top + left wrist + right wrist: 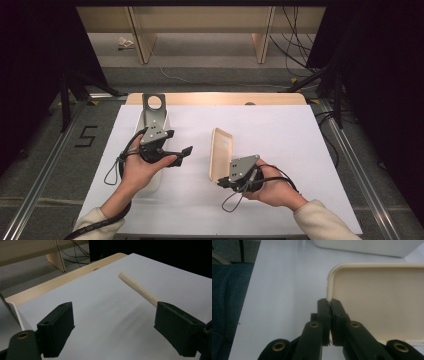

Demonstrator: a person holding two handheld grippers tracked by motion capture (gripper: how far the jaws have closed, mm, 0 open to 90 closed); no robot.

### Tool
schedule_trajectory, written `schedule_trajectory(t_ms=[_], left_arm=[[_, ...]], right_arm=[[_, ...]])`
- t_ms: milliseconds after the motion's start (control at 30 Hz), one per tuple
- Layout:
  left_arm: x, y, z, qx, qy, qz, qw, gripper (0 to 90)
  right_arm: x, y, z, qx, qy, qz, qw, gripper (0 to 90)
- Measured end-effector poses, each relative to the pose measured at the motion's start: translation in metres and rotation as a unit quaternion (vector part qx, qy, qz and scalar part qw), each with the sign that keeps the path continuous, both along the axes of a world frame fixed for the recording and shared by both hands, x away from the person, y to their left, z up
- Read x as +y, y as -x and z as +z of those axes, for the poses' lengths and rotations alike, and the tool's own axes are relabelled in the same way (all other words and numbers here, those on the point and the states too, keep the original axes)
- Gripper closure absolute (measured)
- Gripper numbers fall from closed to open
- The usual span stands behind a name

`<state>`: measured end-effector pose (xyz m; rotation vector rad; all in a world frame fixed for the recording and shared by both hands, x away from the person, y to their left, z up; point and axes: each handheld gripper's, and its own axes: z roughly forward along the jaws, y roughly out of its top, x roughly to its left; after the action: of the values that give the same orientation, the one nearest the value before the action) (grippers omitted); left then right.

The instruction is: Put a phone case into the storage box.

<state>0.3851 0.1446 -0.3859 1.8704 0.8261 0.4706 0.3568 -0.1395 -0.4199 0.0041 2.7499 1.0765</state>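
Partly hidden under the left gripper (176,152), whose jaws stand released, is a white box (152,182). Right gripper (222,181) jaws clench the cream lid (220,150), tilted up near center. White tabletop (280,140); dark curtains at three and nine o'clock.

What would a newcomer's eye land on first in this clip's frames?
Most striking is the cream lid near the middle of the white table cover, tipped up on its edge with the right gripper shut on its rim. Left of it, the left gripper hangs open above a white box near the cover's left edge, with nothing between its jaws.
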Motion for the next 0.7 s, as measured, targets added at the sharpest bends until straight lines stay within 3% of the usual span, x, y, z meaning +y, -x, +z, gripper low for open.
schedule_trajectory(t_ms=[700], left_arm=[[-0.028, -0.013, 0.017, 0.013, -0.007, -0.022, 0.9997, 18.3]], right_arm=[[0.005, 0.004, 0.0, -0.001, 0.001, 0.004, 1.0, 88.2]])
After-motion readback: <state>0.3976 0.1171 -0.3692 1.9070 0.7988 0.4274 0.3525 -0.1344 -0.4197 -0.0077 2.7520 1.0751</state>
